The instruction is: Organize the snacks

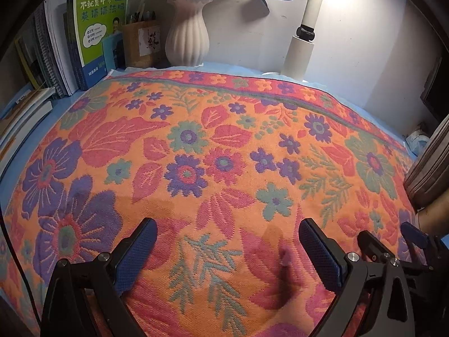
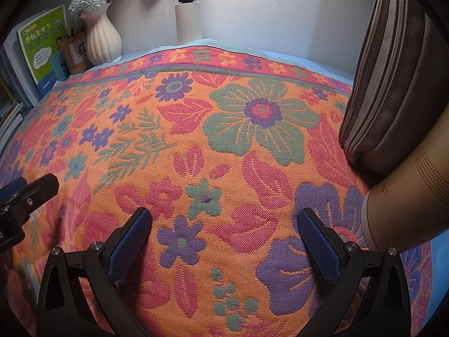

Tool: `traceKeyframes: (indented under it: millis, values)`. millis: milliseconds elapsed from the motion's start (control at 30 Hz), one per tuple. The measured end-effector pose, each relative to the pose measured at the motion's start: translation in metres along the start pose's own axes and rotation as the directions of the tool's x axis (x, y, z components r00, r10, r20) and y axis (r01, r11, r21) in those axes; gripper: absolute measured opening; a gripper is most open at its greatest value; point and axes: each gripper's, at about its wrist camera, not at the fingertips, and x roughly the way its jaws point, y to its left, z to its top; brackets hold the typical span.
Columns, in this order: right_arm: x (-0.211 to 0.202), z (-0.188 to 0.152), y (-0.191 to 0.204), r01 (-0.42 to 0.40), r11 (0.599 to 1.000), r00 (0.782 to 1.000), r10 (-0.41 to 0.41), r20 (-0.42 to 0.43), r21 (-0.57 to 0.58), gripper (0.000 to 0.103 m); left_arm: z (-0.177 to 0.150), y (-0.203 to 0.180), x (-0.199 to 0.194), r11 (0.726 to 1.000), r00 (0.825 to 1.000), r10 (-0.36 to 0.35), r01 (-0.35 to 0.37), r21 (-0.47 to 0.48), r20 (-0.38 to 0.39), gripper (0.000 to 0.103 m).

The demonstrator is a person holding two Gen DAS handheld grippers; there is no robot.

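**Blue-padded tongs spread above a floral cloth**

Blue mesh pads line both tools. The left gripper (image 1: pixel 227 241) is spread wide with nothing between its fingers, poised over the orange, pink and purple floral cloth (image 1: pixel 224 146). The right gripper (image 2: pixel 224 233) is likewise spread and empty, close beside the left one; each shows at the edge of the other's view. Just right of the right gripper's fingers, a tan cylindrical snack canister (image 2: pixel 404 207) with dotted brown lines lies tilted at the cloth's edge, outside the tongs. Behind it rests a grey ribbed zippered pouch (image 2: pixel 390 90). Farther off, along the white wall, stand a white lamp post (image 1: pixel 303 42), a ribbed white vase (image 1: pixel 187 36) of pale flowers, a brown pen holder (image 1: pixel 141 43) and a green-covered book (image 1: pixel 102 19) among upright books.
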Motion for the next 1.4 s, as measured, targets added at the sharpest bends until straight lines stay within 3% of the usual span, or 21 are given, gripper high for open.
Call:
traceKeyframes:
  millis: [200, 300, 733, 1067, 1200, 1400]
  values:
    - [-0.001, 0.001, 0.001, 0.000, 1.000, 1.000, 0.000, 0.000, 0.000, 0.103, -0.005, 0.019, -0.007, 1.000, 0.999, 0.011, -0.011, 0.006, 0.031, 0.100]
    - [-0.001, 0.001, 0.001, 0.000, 1.000, 1.000, 0.000, 0.000, 0.000, 0.103, -0.007, 0.025, -0.009, 0.999, 0.998, -0.038, 0.039, -0.020, 0.042, 0.100]
    - [0.000, -0.001, 0.002, 0.001, 1.000, 1.000, -0.001, -0.001, -0.001, 0.103, -0.006, 0.029, -0.023, 0.994, 0.989, -0.106, 0.106, -0.002, 0.101, 0.100]
    - [0.005, -0.006, 0.003, 0.002, 1.000, 1.000, -0.002, -0.001, -0.002, 0.103, -0.003, 0.027, -0.050, 0.986, 0.974, -0.165, 0.156, 0.066, 0.158, 0.100]
    - [0.002, -0.002, 0.000, 0.002, 1.000, 1.000, -0.002, -0.002, -0.002, 0.103, -0.004, 0.022, -0.060, 0.984, 0.968, -0.162, 0.144, 0.108, 0.189, 0.100]
    - [0.001, -0.001, 0.000, 0.002, 1.000, 1.000, -0.002, -0.002, -0.002, 0.103, -0.013, -0.002, -0.055, 0.982, 0.975, -0.117, 0.086, 0.168, 0.187, 0.100]
